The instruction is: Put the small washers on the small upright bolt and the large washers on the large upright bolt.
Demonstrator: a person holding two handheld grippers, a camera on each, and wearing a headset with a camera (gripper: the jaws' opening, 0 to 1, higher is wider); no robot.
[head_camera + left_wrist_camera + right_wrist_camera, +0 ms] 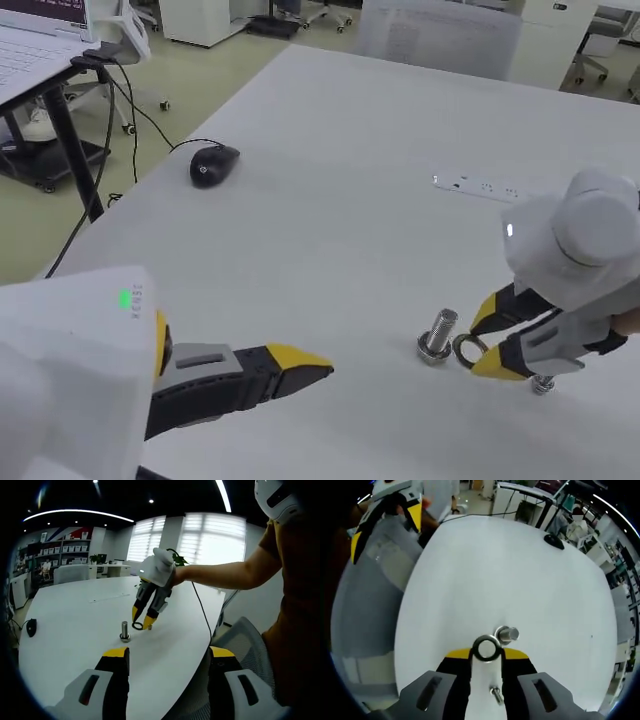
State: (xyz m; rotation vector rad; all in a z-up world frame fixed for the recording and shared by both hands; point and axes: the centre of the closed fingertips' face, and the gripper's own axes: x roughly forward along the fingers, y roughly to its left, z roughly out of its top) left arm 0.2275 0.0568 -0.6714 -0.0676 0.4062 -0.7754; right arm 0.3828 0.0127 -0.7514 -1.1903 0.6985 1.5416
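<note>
head view: right gripper clamps a steel ring washer at 3 o'clock of the large upright silver hex bolt; small upright bolt at 4 o'clock | left gripper view: left gripper jaws spread, empty | right gripper view: large bolt at washer's 1 o'clock | risk: off-centre release would hang the washer on the threads or tip the bolt

An office: a black computer mouse and a white power strip are lying on the broad white table, an open laptop is sitting far left, and slatted blinds are covering the far windows.
</note>
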